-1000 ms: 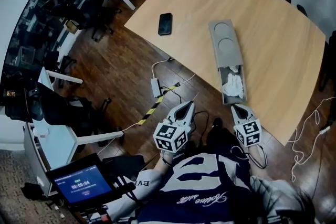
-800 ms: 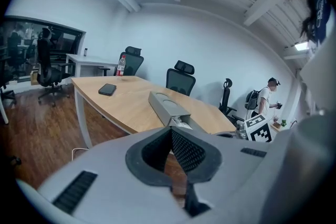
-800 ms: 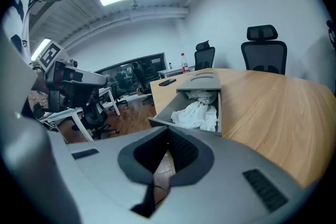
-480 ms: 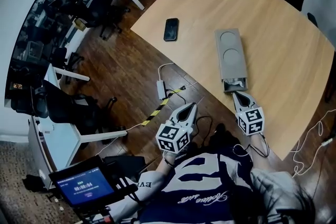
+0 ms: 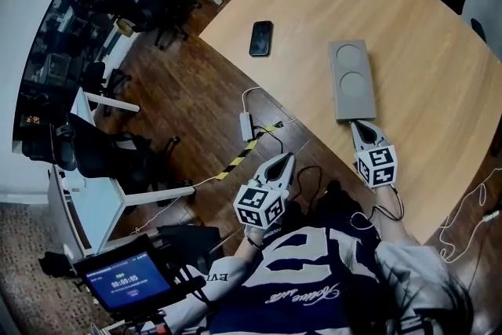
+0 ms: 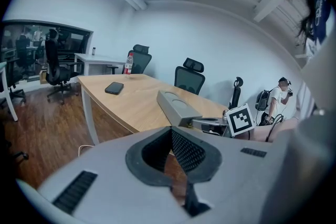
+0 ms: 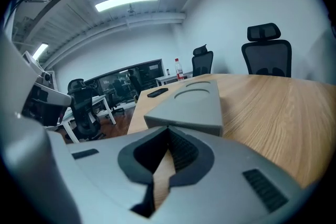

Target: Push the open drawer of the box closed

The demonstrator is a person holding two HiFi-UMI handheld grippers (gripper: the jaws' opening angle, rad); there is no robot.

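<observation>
Seemingly drawer-flush, the long grey plastic box (image 5: pixel 351 80) on the pale wooden table (image 5: pixel 427 27) touches the right gripper (image 5: pixel 358 126); a shove could skid the box. That and the left gripper (image 5: pixel 286 160) have jaws together, empty.

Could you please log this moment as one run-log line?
drawer: closed | right claw: shut, at box near end | left claw: shut, off table

Grey box (image 5: pixel 351 80), pale wood-grain table (image 5: pixel 439 51), black phone (image 5: pixel 261 38), yellow-and-black striped tape (image 5: pixel 235 158), dark brown plank floor (image 5: pixel 196 102)
</observation>
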